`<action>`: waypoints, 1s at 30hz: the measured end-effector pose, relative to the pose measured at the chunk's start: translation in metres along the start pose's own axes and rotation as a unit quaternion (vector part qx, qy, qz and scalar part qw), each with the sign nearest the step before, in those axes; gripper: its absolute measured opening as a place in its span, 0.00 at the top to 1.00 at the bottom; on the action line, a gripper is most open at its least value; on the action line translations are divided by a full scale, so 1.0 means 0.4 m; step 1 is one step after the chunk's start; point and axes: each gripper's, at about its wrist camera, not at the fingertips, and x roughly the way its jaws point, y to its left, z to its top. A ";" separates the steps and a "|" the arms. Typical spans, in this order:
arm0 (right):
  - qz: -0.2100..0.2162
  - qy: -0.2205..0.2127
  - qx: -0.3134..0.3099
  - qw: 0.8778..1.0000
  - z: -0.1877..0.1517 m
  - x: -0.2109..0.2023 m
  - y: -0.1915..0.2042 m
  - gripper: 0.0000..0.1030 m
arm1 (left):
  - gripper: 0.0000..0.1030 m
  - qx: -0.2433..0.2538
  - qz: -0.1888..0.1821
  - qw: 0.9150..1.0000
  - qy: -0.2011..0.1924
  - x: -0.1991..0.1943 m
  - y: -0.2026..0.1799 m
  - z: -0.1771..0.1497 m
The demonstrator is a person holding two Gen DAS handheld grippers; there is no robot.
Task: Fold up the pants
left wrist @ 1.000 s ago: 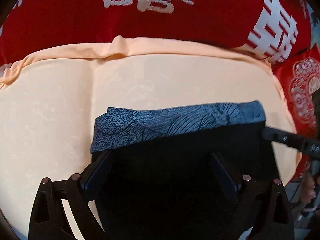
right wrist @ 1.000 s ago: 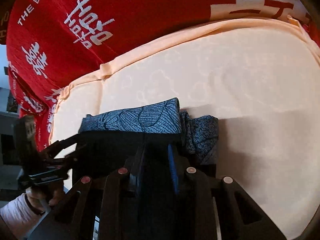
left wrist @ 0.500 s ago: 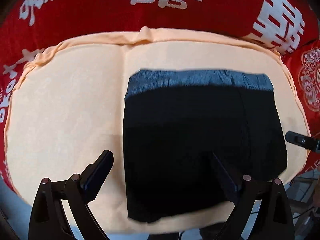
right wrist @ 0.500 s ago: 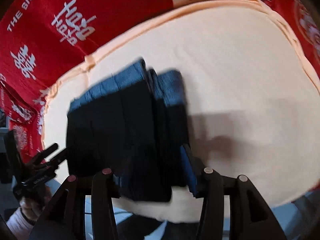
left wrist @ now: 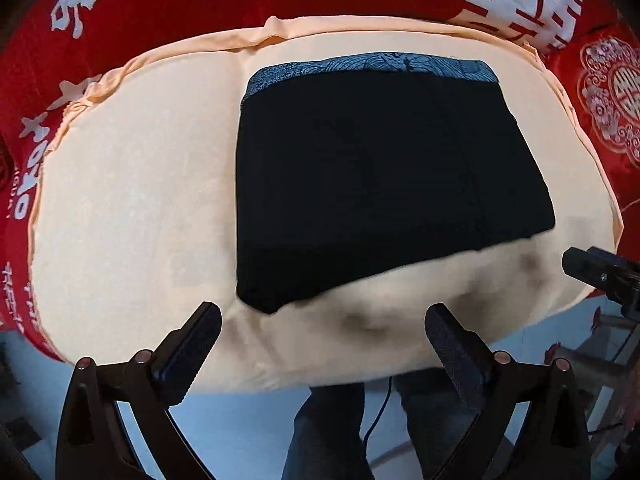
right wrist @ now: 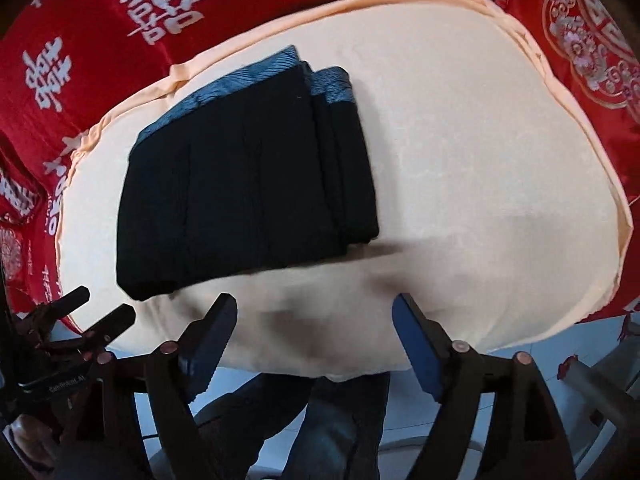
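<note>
1. Folded black pants with a blue patterned waistband [left wrist: 380,184] lie flat in a compact stack on the peach-coloured cushioned pad [left wrist: 120,200], toward its far edge, waistband farthest from the person; the fold looks finished.
2. Left gripper [left wrist: 324,344]: fingers spread, nothing between them, over the pad's near edge, clear of the cloth.
3. Right gripper [right wrist: 314,330]: fingers have just been opening, now spread and empty; presumably to release the stack undisturbed.
4. Red printed cloth [right wrist: 100,20] surrounds the pad.
</note>
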 end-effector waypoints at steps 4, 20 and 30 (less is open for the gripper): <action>-0.014 -0.010 -0.011 1.000 -0.022 -0.040 0.035 0.12 | 0.01 -0.005 0.010 1.000 -0.007 -0.052 -0.001 -0.017; -0.047 -0.001 -0.037 0.998 -0.044 -0.152 0.125 0.12 | 0.01 -0.044 0.042 0.998 -0.013 -0.177 0.031 -0.055; -0.048 0.001 -0.032 0.998 -0.033 -0.176 0.145 0.12 | 0.01 -0.029 0.049 0.998 -0.024 -0.202 0.011 -0.058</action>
